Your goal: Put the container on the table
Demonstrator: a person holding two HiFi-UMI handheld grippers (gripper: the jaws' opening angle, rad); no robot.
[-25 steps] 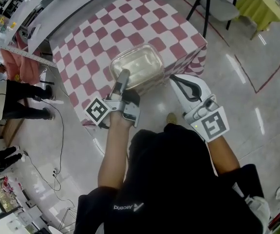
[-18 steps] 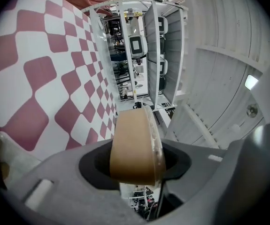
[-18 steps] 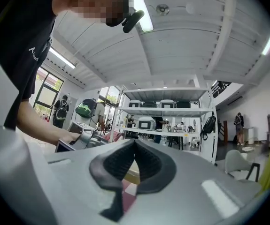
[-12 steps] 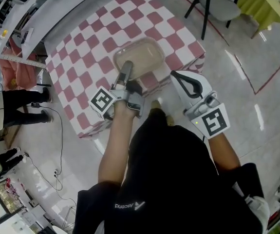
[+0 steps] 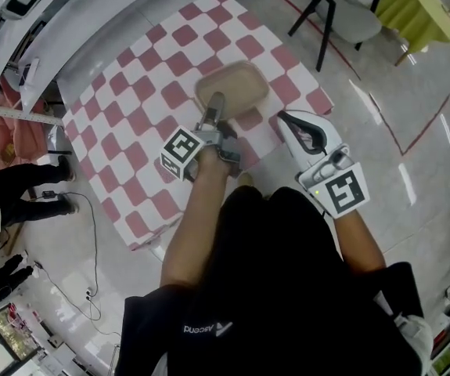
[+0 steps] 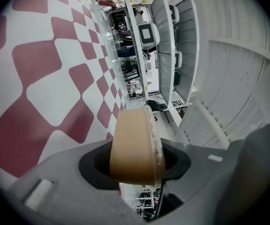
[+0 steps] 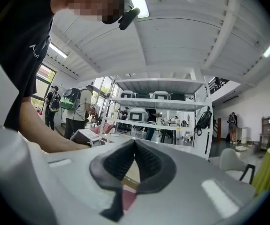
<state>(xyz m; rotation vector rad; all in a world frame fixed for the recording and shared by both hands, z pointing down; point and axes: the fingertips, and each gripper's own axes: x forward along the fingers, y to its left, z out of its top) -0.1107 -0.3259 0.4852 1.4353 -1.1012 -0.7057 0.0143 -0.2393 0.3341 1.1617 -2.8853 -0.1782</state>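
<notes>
**Left gripper [image 5: 216, 103] clamped on the container [image 5: 234, 85] above the checked table [image 5: 131, 77]**

Left gripper jaws are closed on the near short end of the container. In the left gripper view the tan wall and its pale, translucent rim stand edge-on between the dark pads, which press on them from both sides. In the head view the container is a rounded, beige rectangle. It lies over the red-and-white checked cloth in the table's near right part, close to the edge by the person. Whether its base touches the cloth cannot be told. The left gripper's marker cube [image 5: 181, 153] sits over the cloth too, with the person's bare forearm [image 5: 189, 225] reaching in behind it.

The right gripper [image 5: 286, 121] hangs just beside the table's near right edge, apart from the container and to its right. Its own view shows the ribbed pads meeting at their tips with nothing between them, so it is clenched and empty. Its marker cube [image 5: 342, 193] faces up near the person's dark sleeve.

Beyond the table, a dark-legged chair [image 5: 342, 10] and a small table with a yellow-green cloth [image 5: 424, 6] stand on the glossy floor. White shelving [image 7: 158, 102] holding equipment fills the background of the right gripper view, and people stand near it.
</notes>
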